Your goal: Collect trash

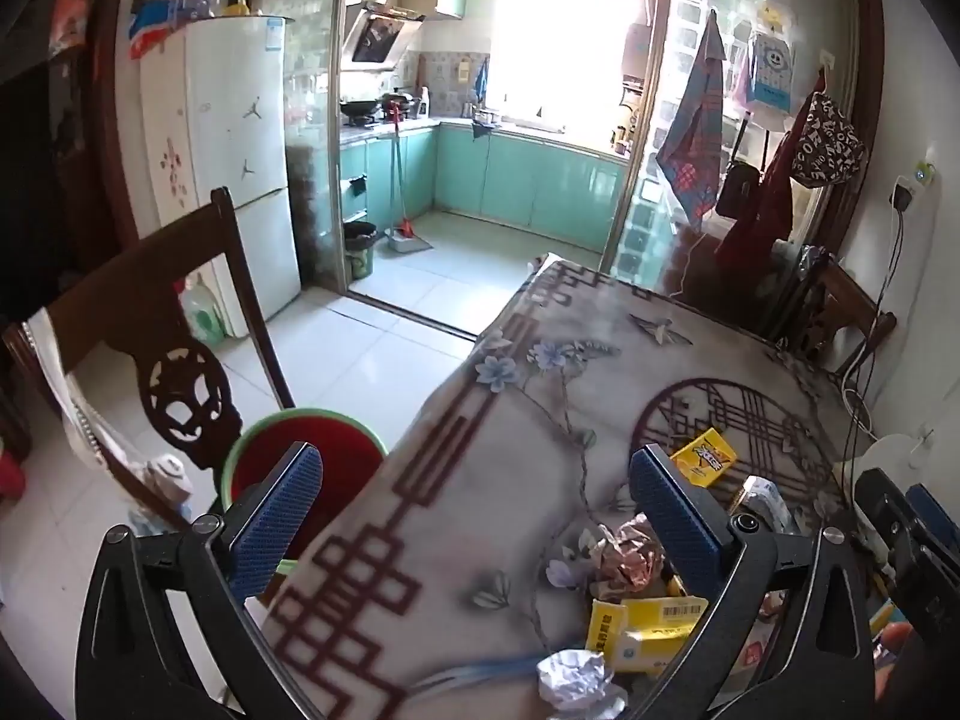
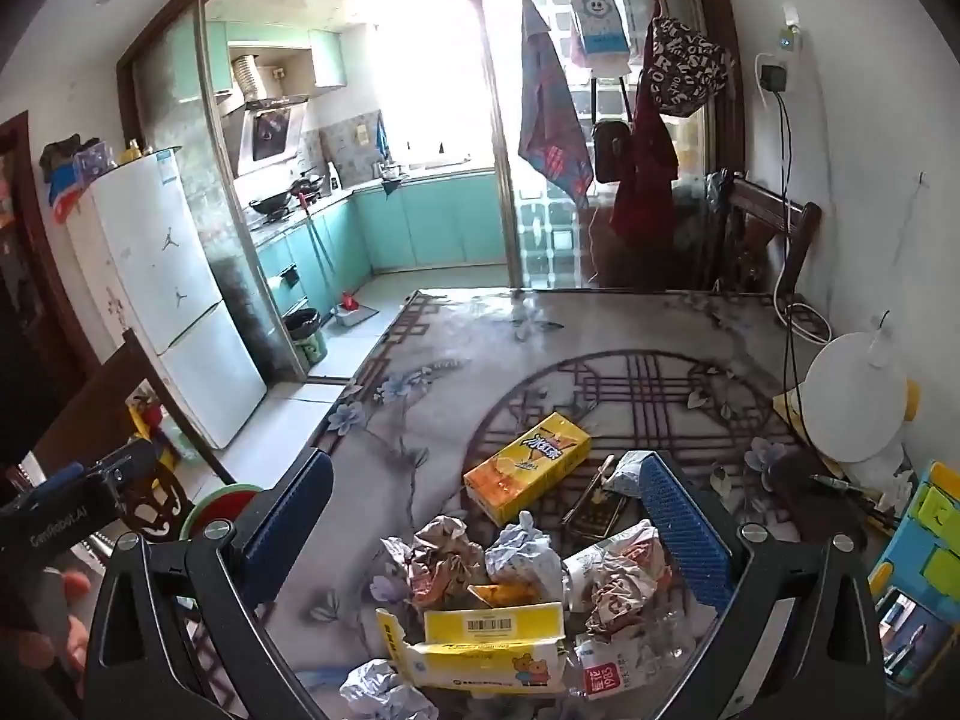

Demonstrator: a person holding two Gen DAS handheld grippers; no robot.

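Trash [image 2: 498,588]: two yellow boxes [image 2: 528,465], several crumpled papers, two spread-jawed grippers [image 2: 486,534].

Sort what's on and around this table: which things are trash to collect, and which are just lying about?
For the job: crumpled paper balls, torn yellow box, orange drink carton, crushed wrapper, red bin, with both grippers, left and right, open above the pile.

Just lying about: white lamp, pen, blue organiser, chair, fridge.
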